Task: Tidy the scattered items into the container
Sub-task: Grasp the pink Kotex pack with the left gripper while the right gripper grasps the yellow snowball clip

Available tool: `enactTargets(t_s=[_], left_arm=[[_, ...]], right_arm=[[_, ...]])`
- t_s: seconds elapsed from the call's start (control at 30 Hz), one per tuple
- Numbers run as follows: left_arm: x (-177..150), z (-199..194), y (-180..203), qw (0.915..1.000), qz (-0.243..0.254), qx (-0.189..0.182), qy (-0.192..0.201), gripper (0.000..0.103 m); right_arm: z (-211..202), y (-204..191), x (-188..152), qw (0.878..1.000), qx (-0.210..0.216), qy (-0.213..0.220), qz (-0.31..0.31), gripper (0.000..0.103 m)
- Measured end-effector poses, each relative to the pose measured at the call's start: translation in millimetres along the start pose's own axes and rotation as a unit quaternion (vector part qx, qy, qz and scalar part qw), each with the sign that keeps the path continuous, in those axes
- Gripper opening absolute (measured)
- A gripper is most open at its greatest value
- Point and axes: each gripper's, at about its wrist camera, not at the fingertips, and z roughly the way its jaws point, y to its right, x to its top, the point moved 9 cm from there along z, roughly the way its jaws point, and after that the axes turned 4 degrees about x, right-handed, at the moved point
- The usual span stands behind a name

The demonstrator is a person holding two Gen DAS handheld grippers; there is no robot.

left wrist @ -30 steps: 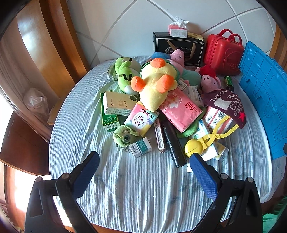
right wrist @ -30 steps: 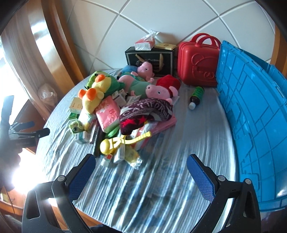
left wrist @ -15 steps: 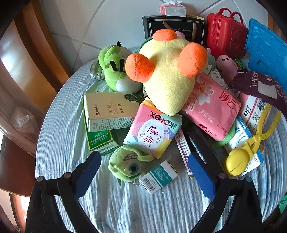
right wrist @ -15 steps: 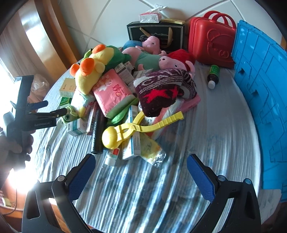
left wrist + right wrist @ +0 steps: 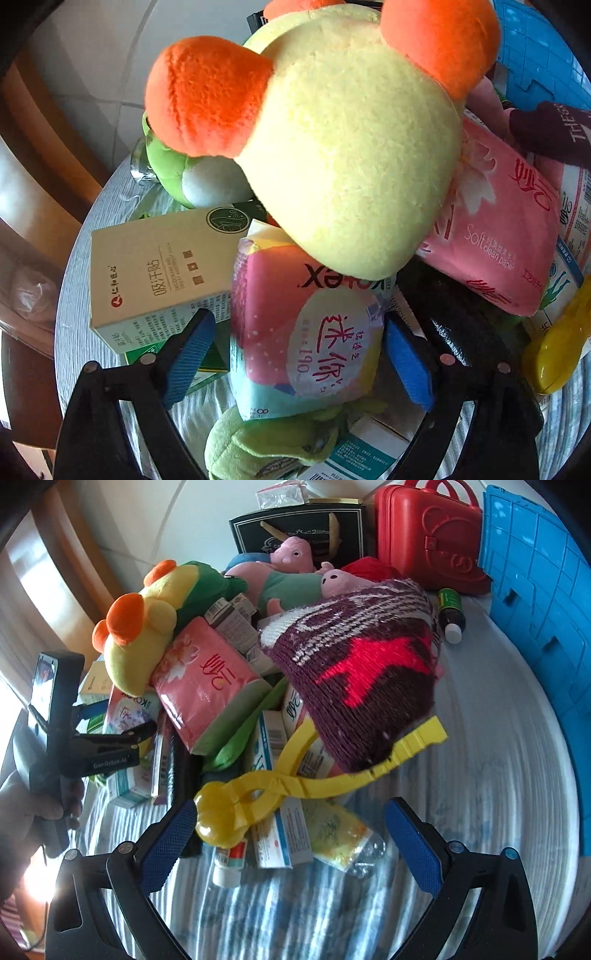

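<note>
— Where's the Kotex pack [image 5: 306, 332]?

— In the pile, under the yellow plush [image 5: 351, 147], between the spread fingers of the left gripper [image 5: 295, 360] (blue pads either side, not touching it).

— And the right gripper [image 5: 291, 843]?

— Spread wide too, holding nothing, low over the yellow clamp [image 5: 295, 779]. The blue crate [image 5: 535, 627] stands at the table's right edge.

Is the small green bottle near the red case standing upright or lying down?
Lying down: the green bottle rests on its side on the table, white cap toward the camera.
</note>
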Motion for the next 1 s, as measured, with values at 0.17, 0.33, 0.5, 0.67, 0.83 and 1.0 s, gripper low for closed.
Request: enactTargets(t_s=[0.17,0.33,0.5,0.67,0.83,1.0], left_arm=[[3,7,-5,0.9997,-0.02,-0.011,-0.008,0.077],[5,7,-5,0.9996,-0.018,-0.022,-0.001,0.067],[2,-2,-10,0.9991,-0.027,-0.032,0.002,0.061],[-4,-12,-16,0.999,-0.036,-0.026,-0.001,0.06],[-7,-22,-27,0.9977,-0.061,-0.029,0.002,0.06],[-10,-27,-39,0.9968,-0.073,-0.029,0.007,0.059]], right_arm=[[22,3,10,1.0,-0.011,0.006,0.028,0.102],[33,3,14,0.999,-0.024,0.007,0.03,0.073],[28,3,13,0.999,0.001,0.013,0.053,0.027],[16,1,8,0.997,0.032,0.02,0.065,0.021],[2,-4,6,0.997,0.045,0.028,0.059,0.018],[-6,3,3,0.996,0.056,0.032,0.06,0.018]])
